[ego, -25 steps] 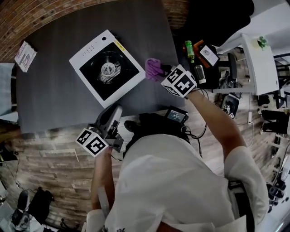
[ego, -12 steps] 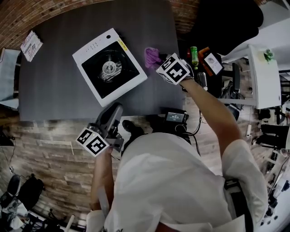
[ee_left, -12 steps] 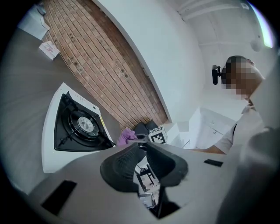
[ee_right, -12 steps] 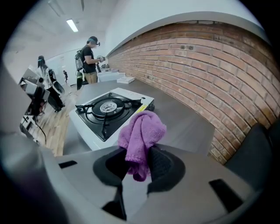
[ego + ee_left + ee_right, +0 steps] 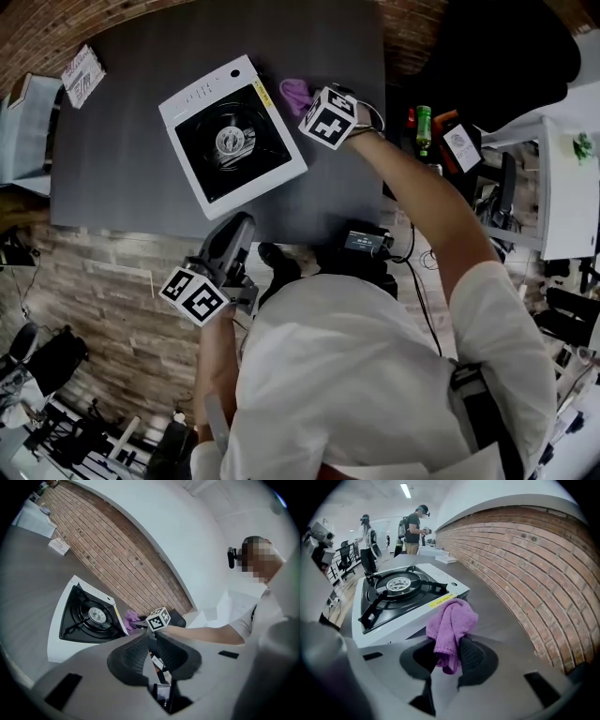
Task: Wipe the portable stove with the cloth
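As right tool pinches one cloth; one stove beside it

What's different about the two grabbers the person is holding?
The right gripper is clamped on the purple cloth; the left gripper has its jaws together with nothing between them. The right gripper reaches out over the table, right beside the stove; the left gripper hangs back at the table's near edge, away from the stove. Both are the same kind of dark two-jaw tool.
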`<state>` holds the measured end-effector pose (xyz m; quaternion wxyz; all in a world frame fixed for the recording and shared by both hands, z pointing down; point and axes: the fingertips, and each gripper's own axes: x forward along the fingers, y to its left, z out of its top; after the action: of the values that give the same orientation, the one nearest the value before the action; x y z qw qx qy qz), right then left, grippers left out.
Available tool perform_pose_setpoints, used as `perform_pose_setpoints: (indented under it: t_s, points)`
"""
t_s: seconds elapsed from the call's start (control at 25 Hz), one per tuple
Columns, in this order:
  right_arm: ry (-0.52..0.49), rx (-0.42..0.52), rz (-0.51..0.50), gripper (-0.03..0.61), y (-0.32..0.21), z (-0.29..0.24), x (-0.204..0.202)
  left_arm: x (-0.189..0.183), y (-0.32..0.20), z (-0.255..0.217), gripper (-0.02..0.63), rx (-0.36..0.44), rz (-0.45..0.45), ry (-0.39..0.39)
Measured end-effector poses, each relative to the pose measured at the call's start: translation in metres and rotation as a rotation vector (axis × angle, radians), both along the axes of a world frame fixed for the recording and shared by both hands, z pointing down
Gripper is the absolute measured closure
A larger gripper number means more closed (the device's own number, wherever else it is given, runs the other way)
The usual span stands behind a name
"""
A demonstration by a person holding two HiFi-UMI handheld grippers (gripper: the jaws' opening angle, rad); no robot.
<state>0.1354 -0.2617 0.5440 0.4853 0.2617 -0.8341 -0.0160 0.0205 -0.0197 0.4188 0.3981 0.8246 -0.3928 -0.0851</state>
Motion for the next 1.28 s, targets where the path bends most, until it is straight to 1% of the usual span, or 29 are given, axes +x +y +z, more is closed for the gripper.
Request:
perform_pose_setpoints:
  t_s: [0.24,0.4,0.52,0.72,1.12,1.28]
  points:
    - [0.002,0.051,-0.059,0.476,-0.026,0.011,-0.027,0.008,0.002,0.004,0.548,-0.034,-0.027,-0.038]
    - [0.005,0.094,-0.062,0.476,-0.037,0.017,-0.037,0.007,0.003,0.007,0.548,-0.052,-0.052,-0.06]
    - [-0.006,0.087,-0.066,0.475,-0.038,0.023,-0.042,0.006,0.002,0.008,0.548,-0.06,-0.062,-0.071]
    - [-0.028,0.059,-0.124,0.476,-0.022,0.031,-0.045,0.008,-0.002,0.01,0.548,-0.062,-0.07,-0.078]
    - [-0.03,0.022,-0.239,0.476,0.009,0.04,-0.042,0.011,-0.004,0.011,0.548,-0.067,-0.056,-0.076]
    - [-0.028,0.016,-0.249,0.476,0.018,0.041,-0.039,0.012,0.0,0.011,0.548,-0.066,-0.048,-0.076]
